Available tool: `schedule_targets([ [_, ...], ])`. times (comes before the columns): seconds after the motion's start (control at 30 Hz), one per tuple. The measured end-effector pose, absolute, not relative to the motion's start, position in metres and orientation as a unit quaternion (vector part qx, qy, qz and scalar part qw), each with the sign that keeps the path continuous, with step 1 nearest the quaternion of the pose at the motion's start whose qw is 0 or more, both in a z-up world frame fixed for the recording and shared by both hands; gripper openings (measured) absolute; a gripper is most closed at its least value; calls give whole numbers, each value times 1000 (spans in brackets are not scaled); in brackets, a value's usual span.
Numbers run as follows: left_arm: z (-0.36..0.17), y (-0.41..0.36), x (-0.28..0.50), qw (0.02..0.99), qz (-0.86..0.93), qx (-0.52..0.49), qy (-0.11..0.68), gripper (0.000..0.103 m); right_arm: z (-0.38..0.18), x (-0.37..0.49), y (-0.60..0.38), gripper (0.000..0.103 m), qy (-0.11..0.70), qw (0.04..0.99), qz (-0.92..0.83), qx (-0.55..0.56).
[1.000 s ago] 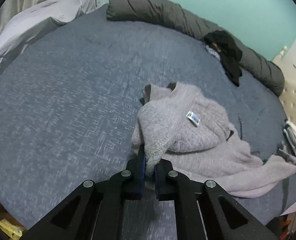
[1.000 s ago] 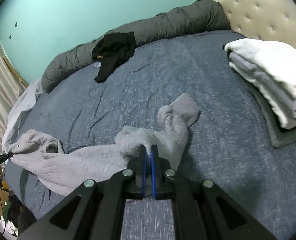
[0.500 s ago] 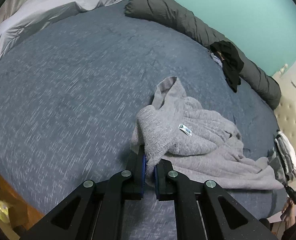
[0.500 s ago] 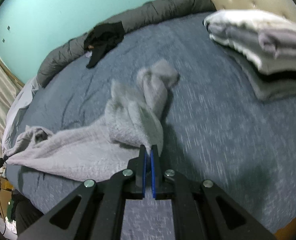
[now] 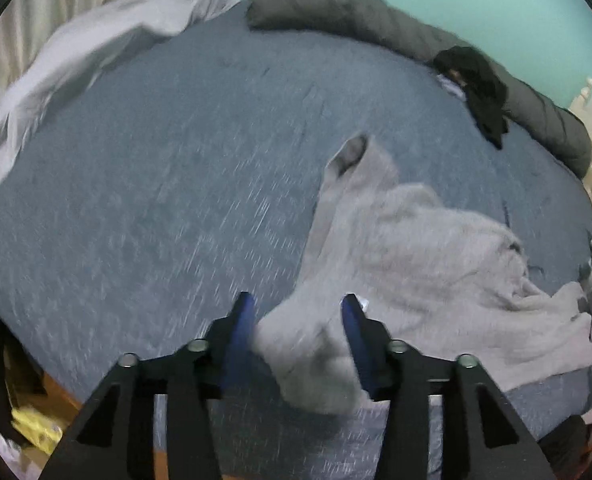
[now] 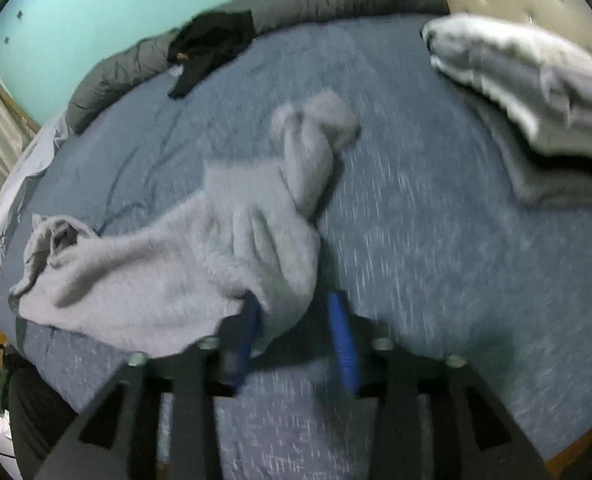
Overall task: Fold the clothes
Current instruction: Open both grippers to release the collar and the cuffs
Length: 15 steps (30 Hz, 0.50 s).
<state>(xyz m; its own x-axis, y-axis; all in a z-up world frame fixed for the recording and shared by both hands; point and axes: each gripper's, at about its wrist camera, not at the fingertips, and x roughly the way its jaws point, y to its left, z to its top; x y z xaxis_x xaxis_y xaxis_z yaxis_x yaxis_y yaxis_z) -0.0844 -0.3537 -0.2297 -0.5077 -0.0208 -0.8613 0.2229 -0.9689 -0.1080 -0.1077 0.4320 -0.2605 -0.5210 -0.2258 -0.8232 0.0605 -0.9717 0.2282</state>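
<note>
Both claws, left gripper (image 5: pixel 296 322) and right gripper (image 6: pixel 294 320), now opening, release the grey sweater (image 5: pixel 428 256) lying rumpled between their jaws; folding barely begun, folded pile (image 6: pixel 536 76) beyond.

Both views motion-blurred; folded stack (image 6: pixel 536 76) cut by right edge; sweater hem (image 6: pixel 264 320) hides behind right tool's blue pad.

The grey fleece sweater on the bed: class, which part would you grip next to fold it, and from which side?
Probably the loose sleeve end, the narrow tube stretching away from the bunched grey fleece sweater across the bare blue bedspread. Come from the open bedspread side with the left hand-held gripper, whose jaws are opening with cloth between them.
</note>
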Motion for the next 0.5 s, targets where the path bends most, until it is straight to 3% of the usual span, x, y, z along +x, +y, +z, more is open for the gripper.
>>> schedule_targets([
  [0.1, -227, -337, -111, 48, -866, 491, 84, 53, -240, -125, 427, 41, -98, 79, -883, 453],
  [0.23, -235, -320, -150, 29, -865, 495, 76, 56, -230, -165, 417, 55, -118, 91, -883, 445],
  [0.5, -260, -307, -223, 30, -853, 517, 63, 60, -258, -245, 404, 58, -100, 71, -859, 498],
])
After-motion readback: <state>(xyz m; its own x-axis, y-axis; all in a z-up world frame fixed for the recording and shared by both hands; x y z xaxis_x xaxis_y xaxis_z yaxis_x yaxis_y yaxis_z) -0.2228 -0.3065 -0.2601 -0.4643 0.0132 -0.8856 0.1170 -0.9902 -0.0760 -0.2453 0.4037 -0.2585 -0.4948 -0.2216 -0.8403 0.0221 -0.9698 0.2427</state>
